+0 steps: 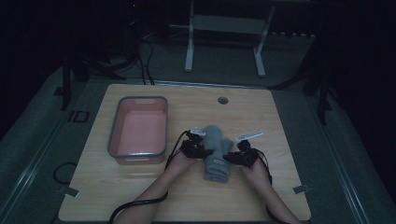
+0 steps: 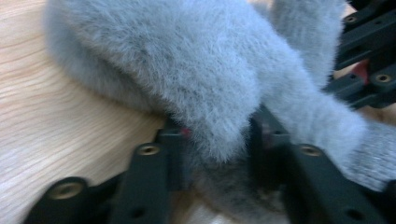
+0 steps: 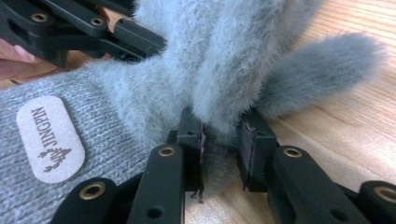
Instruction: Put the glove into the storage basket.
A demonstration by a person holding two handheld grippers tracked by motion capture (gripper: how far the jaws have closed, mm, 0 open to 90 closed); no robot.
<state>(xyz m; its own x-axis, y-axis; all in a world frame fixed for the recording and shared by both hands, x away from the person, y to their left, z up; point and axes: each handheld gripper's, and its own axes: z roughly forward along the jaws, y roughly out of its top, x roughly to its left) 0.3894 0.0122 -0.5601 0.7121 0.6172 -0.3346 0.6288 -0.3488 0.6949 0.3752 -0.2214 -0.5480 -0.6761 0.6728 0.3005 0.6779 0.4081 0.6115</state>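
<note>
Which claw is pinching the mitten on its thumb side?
The right claw: it grips the grey mitten beside its thumb; the left claw grips the opposite edge.

Your left gripper [image 2: 215, 140] hides its pads in the grey mitten's [image 2: 187, 70] blurred fur; the picture's top edge cuts off the mitten, and your forearms leave the high view's bottom.

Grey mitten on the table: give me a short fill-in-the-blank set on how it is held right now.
1. Each gripper, left gripper and right gripper, is shut on the fuzzy grey ____.
2. The mitten lies on the wooden ____.
3. The patch on its knitted cuff reads ____.
4. The tub left of it is pink inside with a ____ rim.

Missing words: mitten; table; JINGPIN; grey
</note>
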